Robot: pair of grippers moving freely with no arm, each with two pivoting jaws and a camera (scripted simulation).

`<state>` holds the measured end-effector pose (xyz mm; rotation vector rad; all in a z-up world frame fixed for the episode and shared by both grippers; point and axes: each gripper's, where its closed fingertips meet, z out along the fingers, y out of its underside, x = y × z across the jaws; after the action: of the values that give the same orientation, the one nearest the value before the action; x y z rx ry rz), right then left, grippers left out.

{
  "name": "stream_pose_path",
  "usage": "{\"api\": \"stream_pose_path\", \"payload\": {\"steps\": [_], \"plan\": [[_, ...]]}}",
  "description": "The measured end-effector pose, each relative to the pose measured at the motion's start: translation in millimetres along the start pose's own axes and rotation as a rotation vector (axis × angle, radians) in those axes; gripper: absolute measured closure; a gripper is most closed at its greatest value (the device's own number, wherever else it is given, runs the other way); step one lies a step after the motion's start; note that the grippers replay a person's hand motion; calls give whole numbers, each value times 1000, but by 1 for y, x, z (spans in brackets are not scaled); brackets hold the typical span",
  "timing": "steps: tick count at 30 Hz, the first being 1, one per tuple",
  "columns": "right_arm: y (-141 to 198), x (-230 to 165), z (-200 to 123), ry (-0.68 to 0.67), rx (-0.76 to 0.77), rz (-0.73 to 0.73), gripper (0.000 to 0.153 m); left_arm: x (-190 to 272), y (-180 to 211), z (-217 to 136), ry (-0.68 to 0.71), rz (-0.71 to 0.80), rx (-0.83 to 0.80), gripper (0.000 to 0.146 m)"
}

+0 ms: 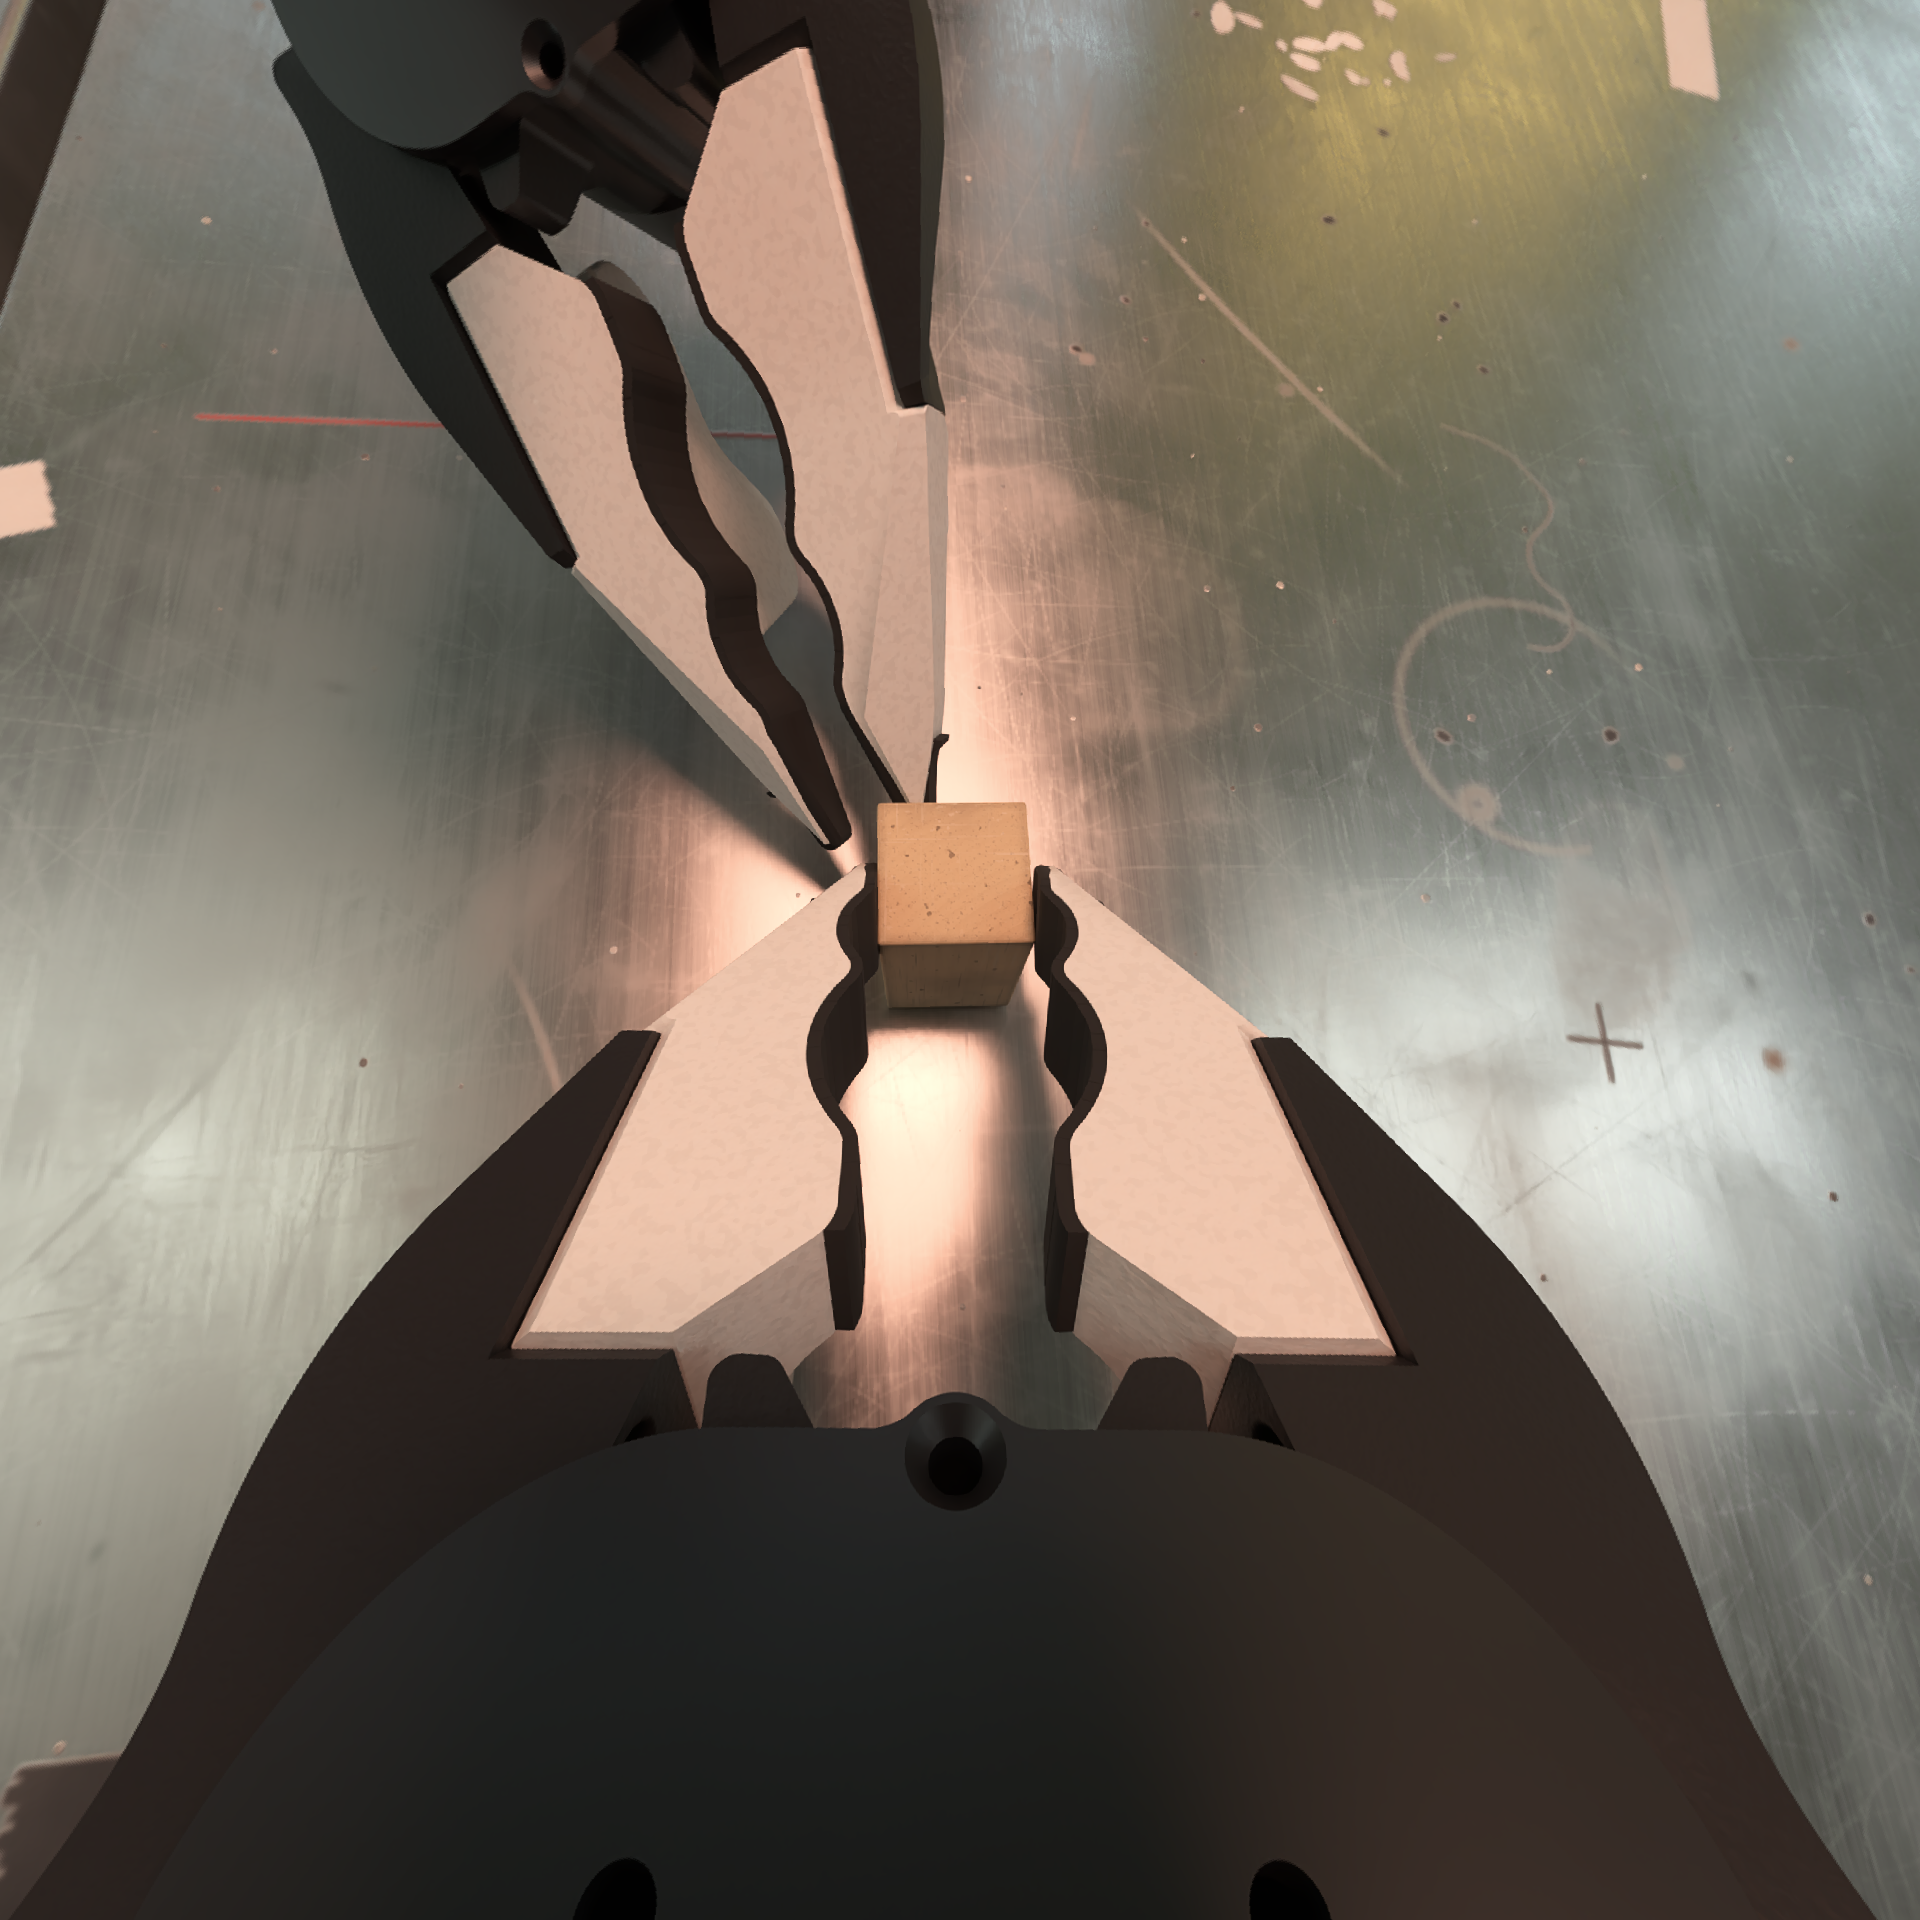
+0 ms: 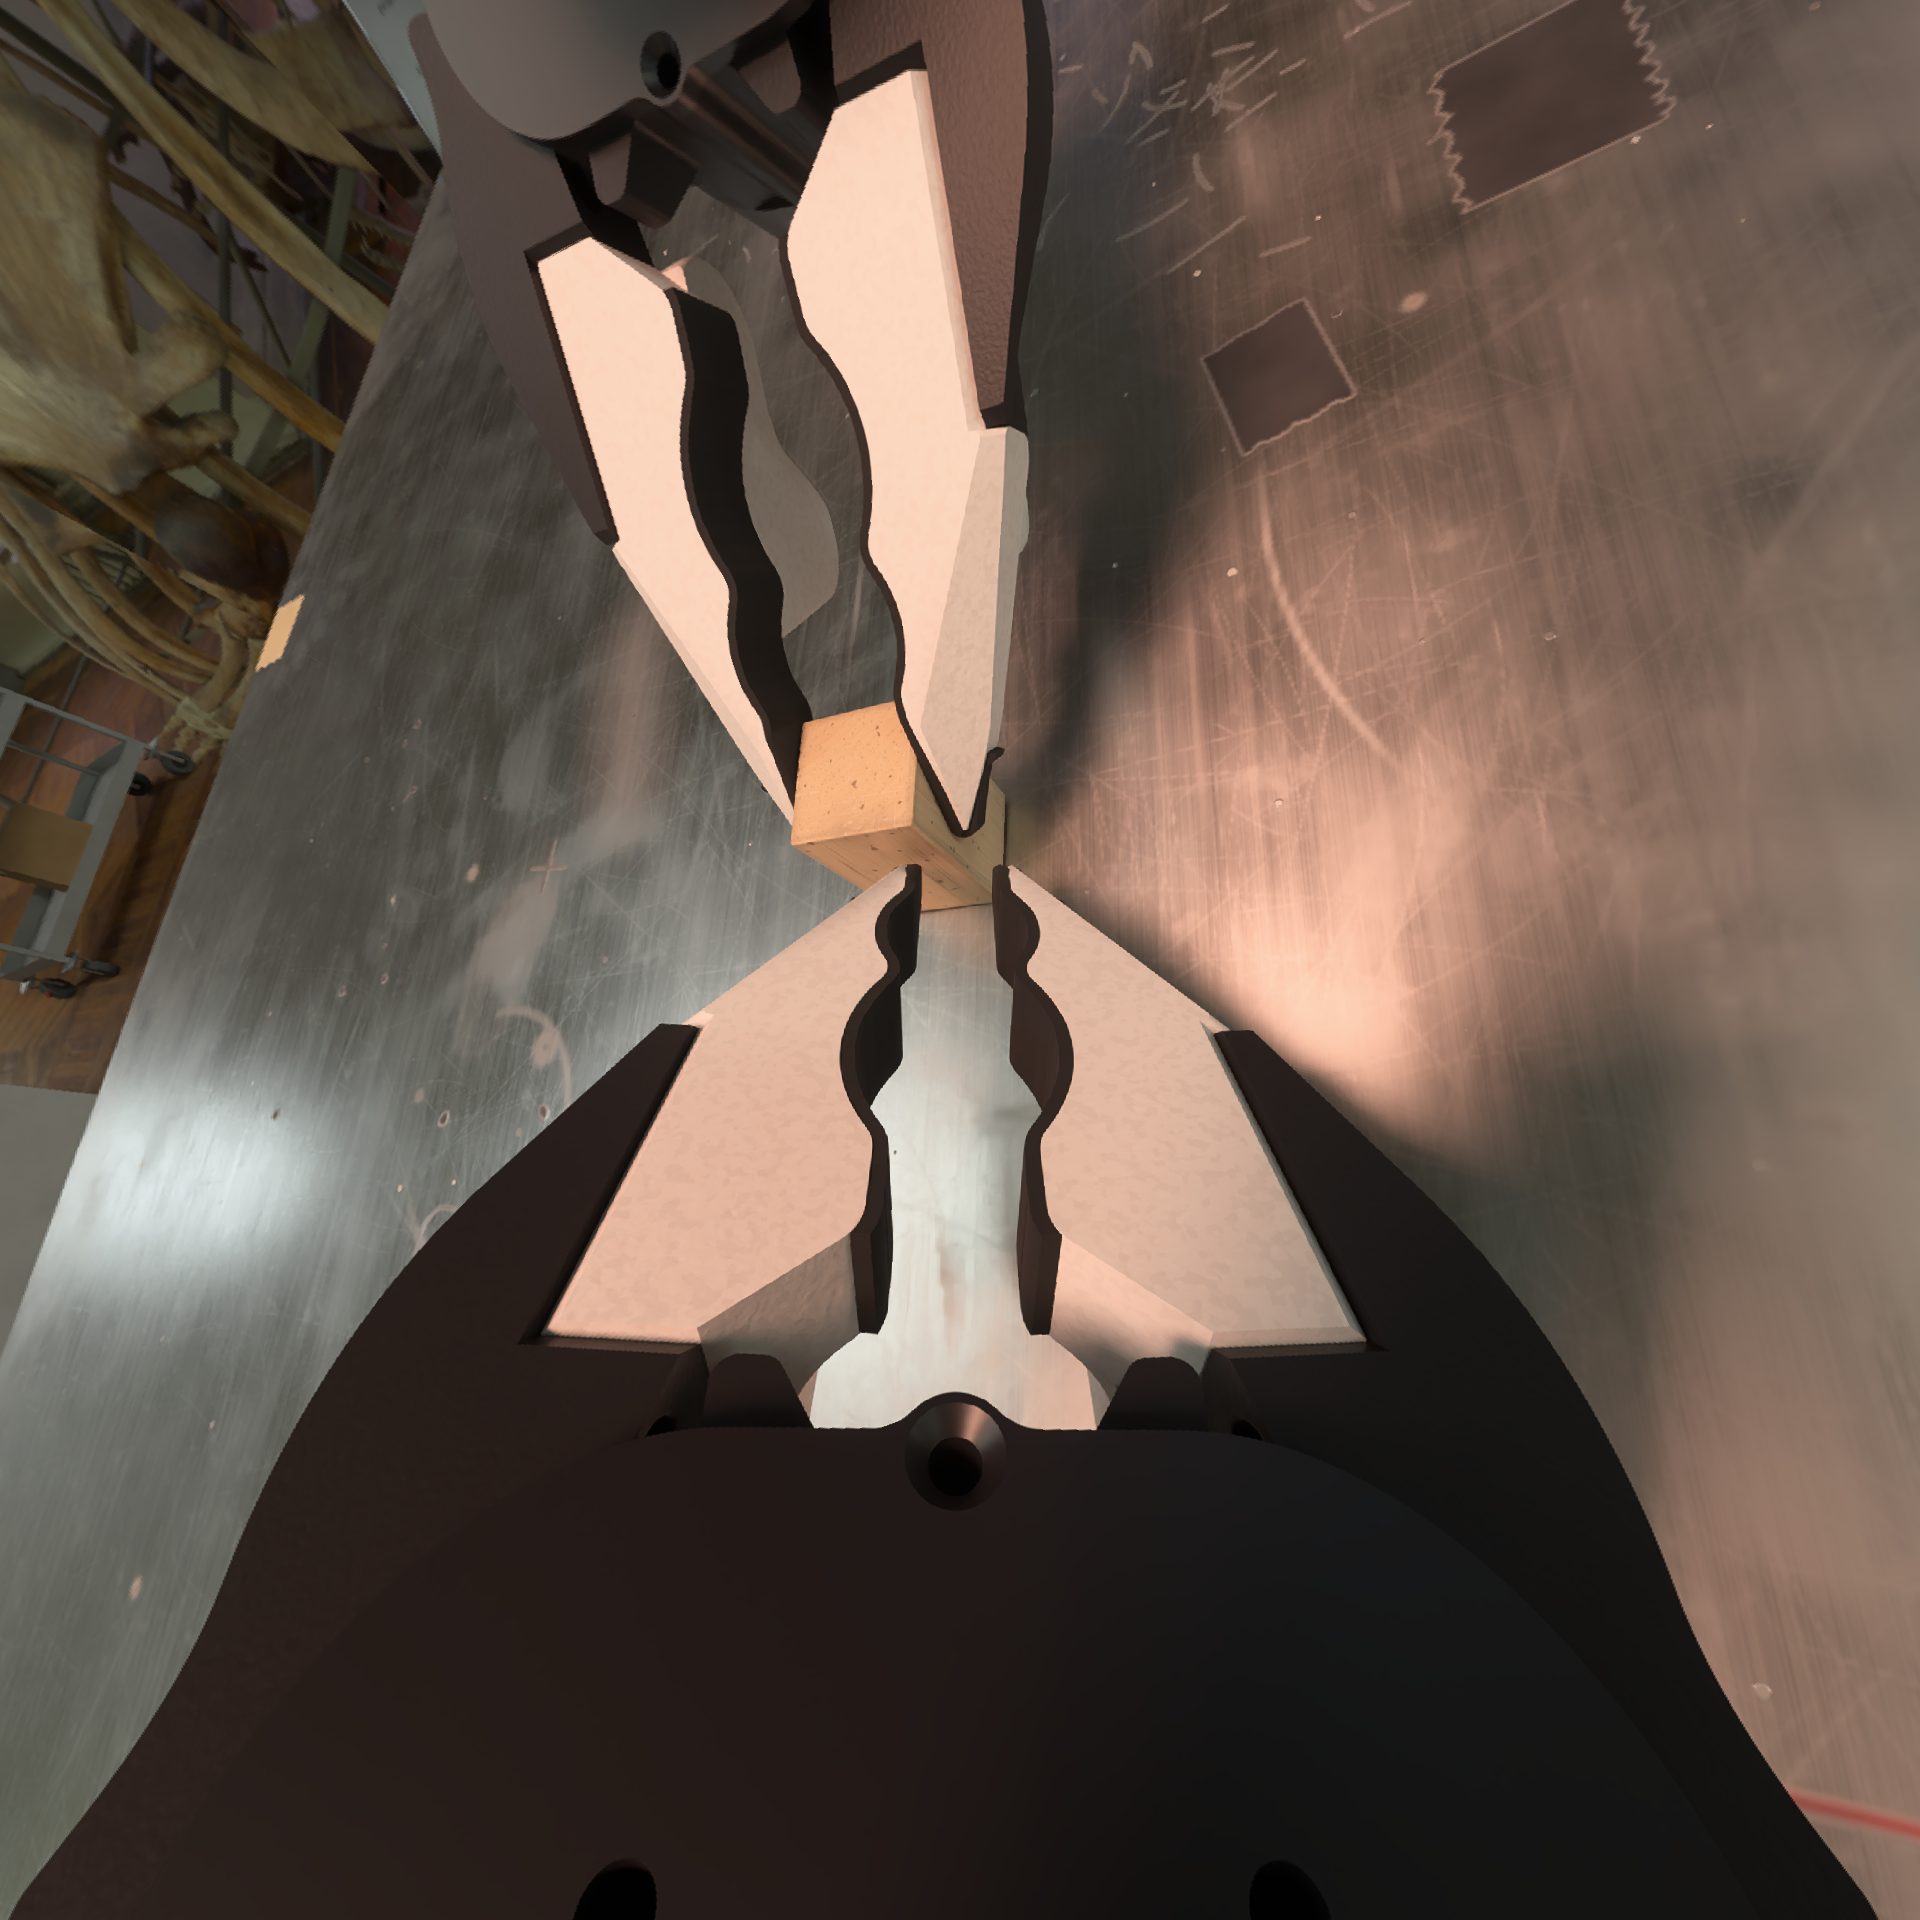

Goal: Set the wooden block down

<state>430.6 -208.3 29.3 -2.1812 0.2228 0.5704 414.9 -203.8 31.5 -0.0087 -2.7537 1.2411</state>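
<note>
A small light wooden block (image 1: 951, 894) is clamped between the fingertips of my left gripper (image 1: 951, 883), just above the scratched metal table (image 1: 1455, 935). My right gripper (image 1: 883, 795) reaches in from the far side with its tips close to the block's far left corner, jaws only narrowly apart and holding nothing. In the right wrist view the block (image 2: 857, 795) sits between the left gripper's (image 2: 878, 805) fingers, right in front of my right gripper (image 2: 956, 883), whose tips stand a small gap apart at the block's near end.
The table's edge (image 2: 312, 499) runs along the left of the right wrist view, with wooden furniture (image 2: 125, 395) and a cart beyond it. Dark tape patches (image 2: 1278, 384) and pale tape scraps (image 1: 1688, 42) lie flat on the metal.
</note>
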Motion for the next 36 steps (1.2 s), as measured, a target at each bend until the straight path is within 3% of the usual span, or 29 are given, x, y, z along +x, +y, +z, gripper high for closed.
{"api": "stream_pose_path", "payload": {"steps": [24, 27, 36], "plan": [[0, -2, -9, 15, 30, -11, 145, 1, -2, 2, 25, -33, 37, 117], [3, 2, -6, 70, -5, -22, 132, 0, -2, 1, 22, -37, 39, 117], [9, 3, -24, 125, -33, -66, 133, -1, 0, 0, 16, -40, 37, 117]]}}
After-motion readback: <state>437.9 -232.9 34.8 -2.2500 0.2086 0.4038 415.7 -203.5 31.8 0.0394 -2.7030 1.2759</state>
